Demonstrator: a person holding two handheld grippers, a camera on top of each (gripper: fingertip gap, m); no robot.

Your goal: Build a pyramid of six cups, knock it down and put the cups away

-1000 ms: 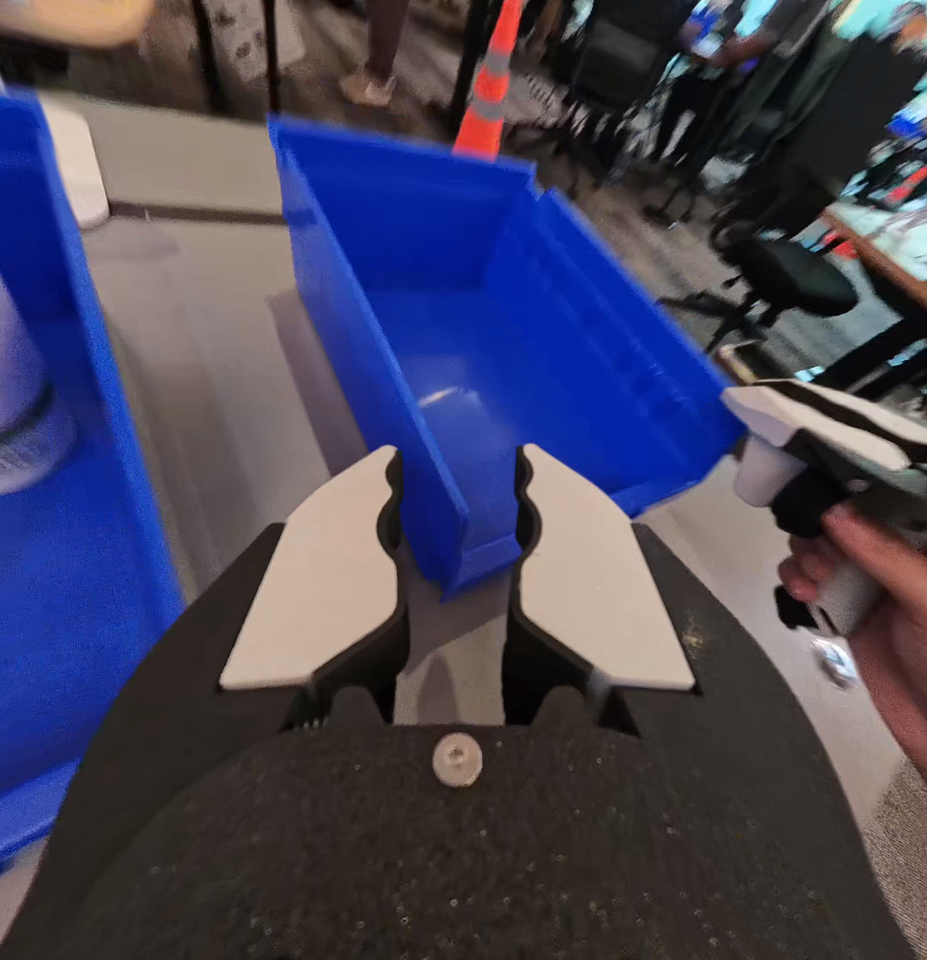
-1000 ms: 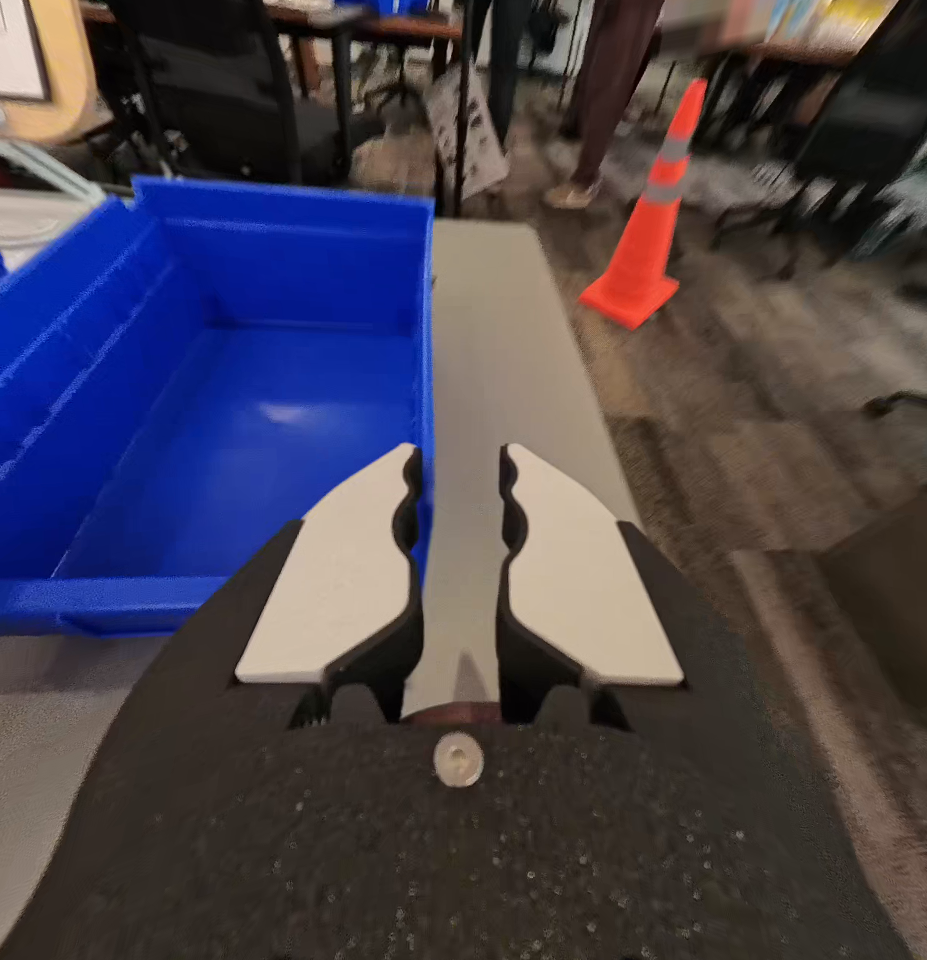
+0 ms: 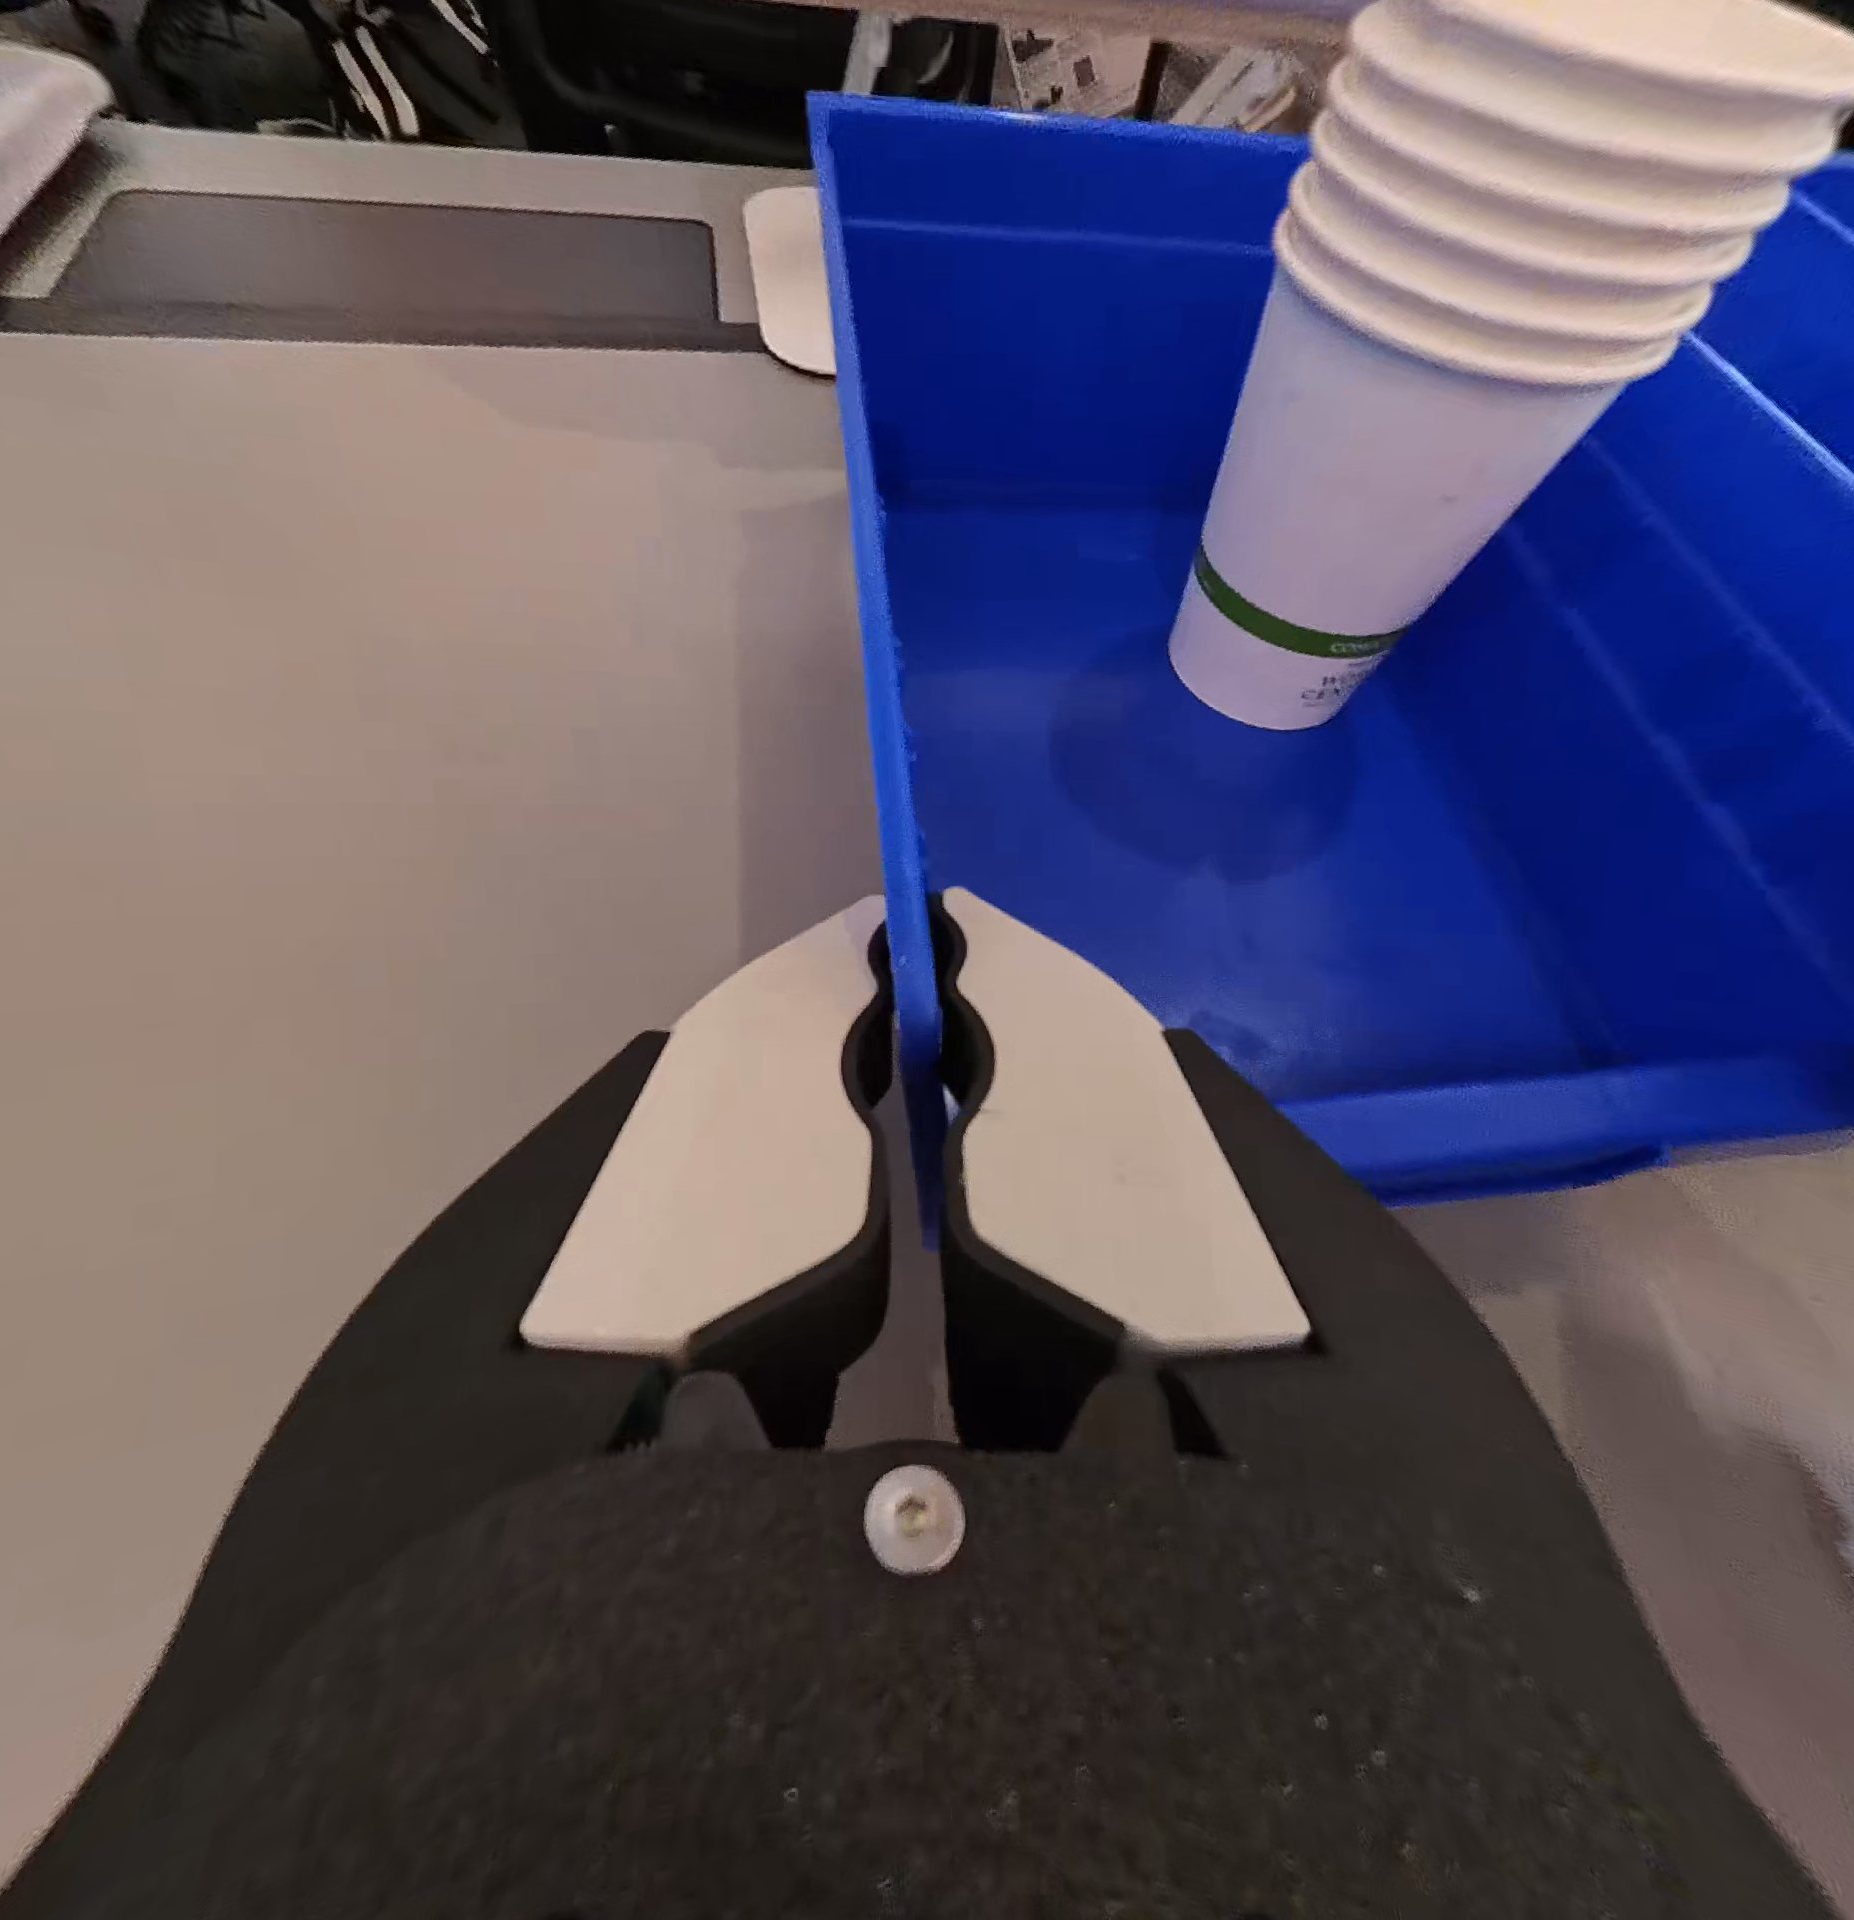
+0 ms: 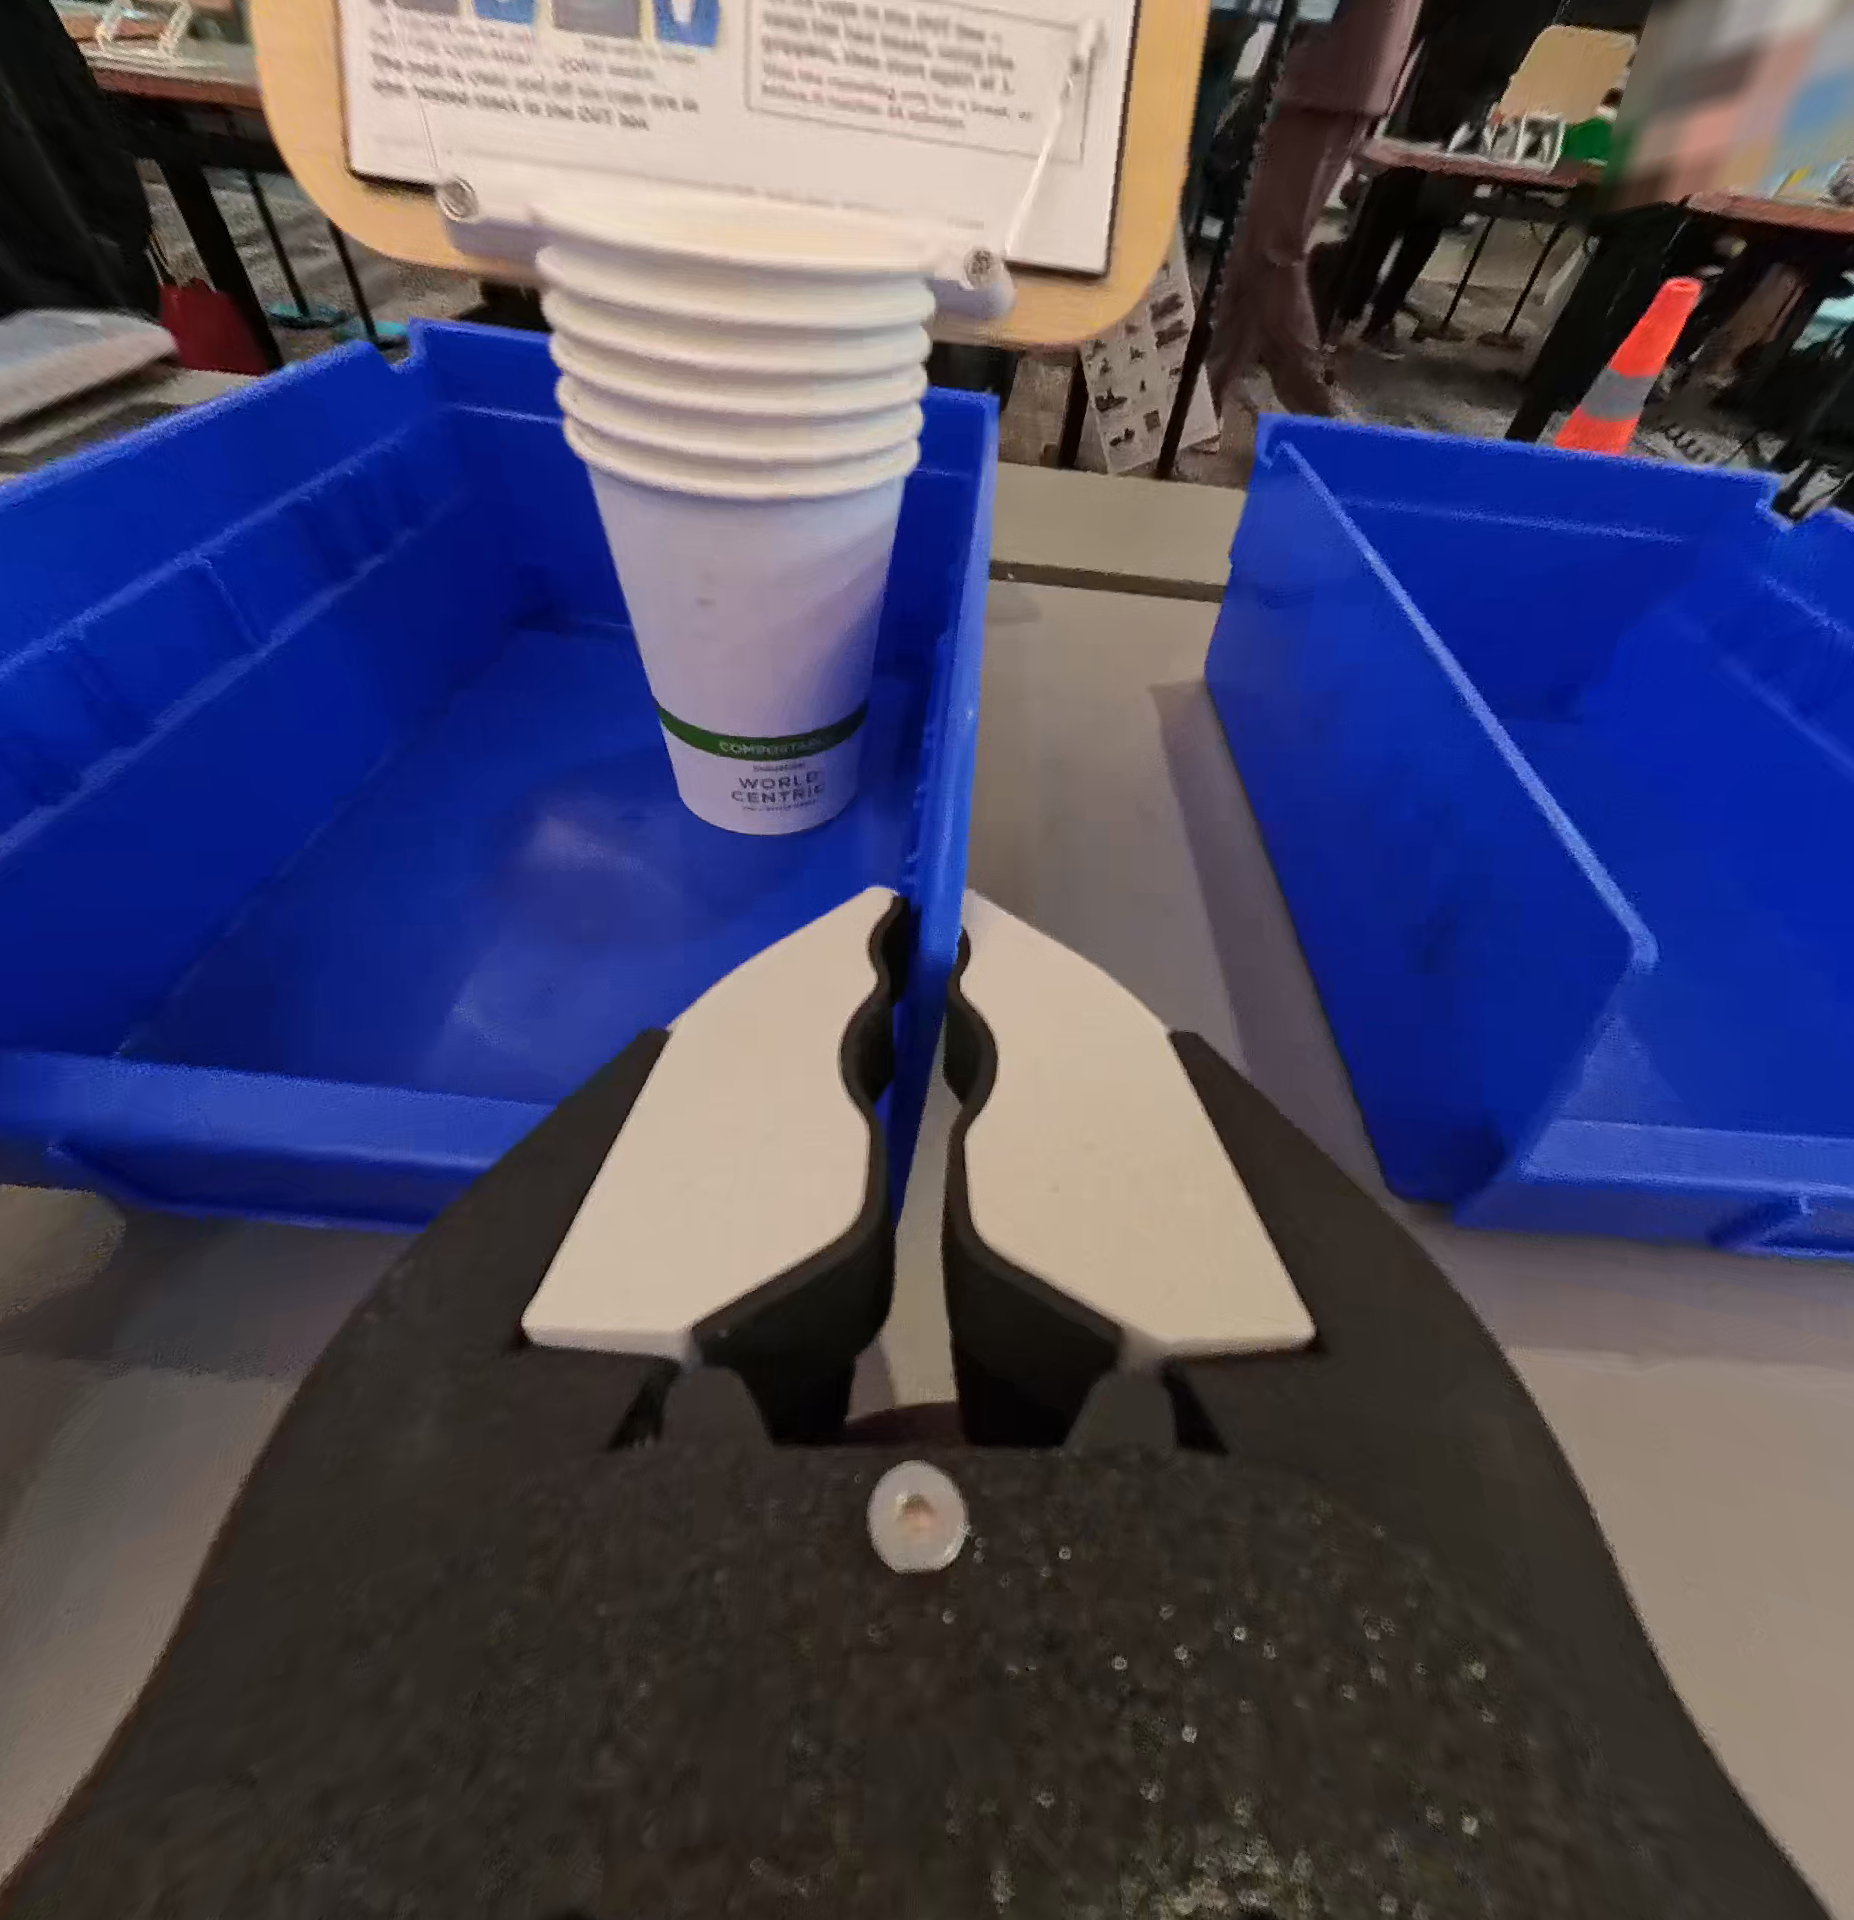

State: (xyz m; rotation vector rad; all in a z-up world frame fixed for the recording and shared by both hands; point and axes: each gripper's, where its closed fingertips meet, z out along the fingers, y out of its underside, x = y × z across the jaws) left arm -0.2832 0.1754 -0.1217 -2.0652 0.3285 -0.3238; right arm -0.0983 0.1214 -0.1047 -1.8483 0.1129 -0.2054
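Observation:
A stack of several white paper cups [image 3: 1422, 416] with a green band stands upright in a blue bin [image 3: 1006, 364] on the grey table. My left gripper [image 3: 912, 914] is shut on this bin's left side wall, near its front corner. In the right wrist view the same cup stack [image 4: 746, 582] stands at the right of the bin [image 4: 279, 582]. My right gripper [image 4: 928, 909] is shut on the bin's right side wall, near the front. Neither gripper touches the cups.
A second, empty blue bin [image 4: 1422, 831] stands to the right, with a strip of grey table [image 4: 1089, 779] between. A wood-backed sign board [image 4: 736, 104] stands behind the cups. An orange cone [image 4: 1640, 364] is on the floor beyond. A white pad [image 3: 788, 281] lies behind the bin.
Both grippers were open around the walls of the empty bin. Now both have moved left to the bin with the cups and are shut on its side walls.

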